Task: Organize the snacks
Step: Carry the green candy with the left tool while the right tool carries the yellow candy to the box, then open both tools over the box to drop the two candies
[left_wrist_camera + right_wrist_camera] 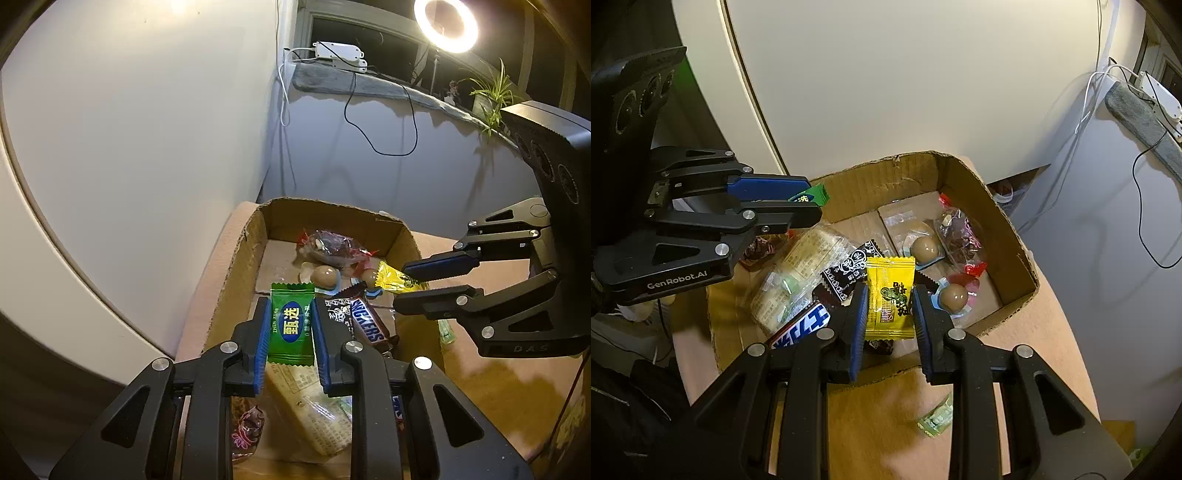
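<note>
Over the cardboard box we have two snacks in hand at once: the left gripper is closed on a green candy packet, its blue pads pressing the packet's two long edges, and the right gripper is clamped the same way on a yellow candy packet. Both packets hang above the box's inside, neither yet resting on anything as far as we can tell. Below them the box already holds a fair share of the snacks: a Snickers bar just at 3 o'clock of the green packet, a black patterned packet at 9 o'clock of the yellow one, a long clear-wrapped biscuit pack further toward 9 o'clock, two brown wrapped eggs at about 1 o'clock, and a clear bag of dark red sweets against the far wall at 1 to 2 o'clock. So we judge the gathering well under way, with these two packets the step in hand; letting them go into the box is what remains for them. Outside the box, one small green wrapped item lies on the tan tabletop at 5 o'clock of the right gripper, still to be collected. Whether more lies out of view we cannot tell.
</note>
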A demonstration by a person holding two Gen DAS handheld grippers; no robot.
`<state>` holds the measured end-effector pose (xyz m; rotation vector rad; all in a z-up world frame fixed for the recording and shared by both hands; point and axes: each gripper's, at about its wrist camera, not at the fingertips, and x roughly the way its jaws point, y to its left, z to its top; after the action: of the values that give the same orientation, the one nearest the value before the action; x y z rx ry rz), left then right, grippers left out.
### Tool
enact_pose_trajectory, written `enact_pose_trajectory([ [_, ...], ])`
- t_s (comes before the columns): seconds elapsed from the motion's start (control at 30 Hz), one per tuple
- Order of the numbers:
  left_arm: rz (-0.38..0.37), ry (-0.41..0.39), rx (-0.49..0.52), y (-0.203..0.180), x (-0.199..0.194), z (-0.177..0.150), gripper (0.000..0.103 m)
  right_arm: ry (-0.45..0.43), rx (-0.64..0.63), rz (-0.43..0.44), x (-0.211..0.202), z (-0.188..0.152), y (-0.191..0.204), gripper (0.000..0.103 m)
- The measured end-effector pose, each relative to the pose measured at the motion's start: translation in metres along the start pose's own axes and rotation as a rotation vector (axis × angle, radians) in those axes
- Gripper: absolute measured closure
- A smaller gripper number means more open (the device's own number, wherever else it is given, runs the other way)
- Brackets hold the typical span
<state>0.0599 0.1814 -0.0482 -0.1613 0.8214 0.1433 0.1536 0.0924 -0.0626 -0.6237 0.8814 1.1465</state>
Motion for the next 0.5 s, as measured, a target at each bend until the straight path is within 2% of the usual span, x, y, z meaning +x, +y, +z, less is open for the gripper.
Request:
enact_pose_trajectory([
  [0.33,0.004,-0.003,-0.006,0.0009,0.0019,-0.0005,0.08,0.004,0.006,-0.008,0.0005,-0.0002,-0.0019,0.076],
  [0.43,0.009,-0.004,-0.006,0.0013,0.0013,-0.0003,0.08,0.002,0.011,-0.011,0.0003,-0.0002,-0.0033,0.063],
  [0.5,0.011,-0.005,-0.007,0.0015,0.0008,-0.0005,0.08,-0.006,0.01,-0.016,-0.0002,0.0006,-0.0035,0.051],
])
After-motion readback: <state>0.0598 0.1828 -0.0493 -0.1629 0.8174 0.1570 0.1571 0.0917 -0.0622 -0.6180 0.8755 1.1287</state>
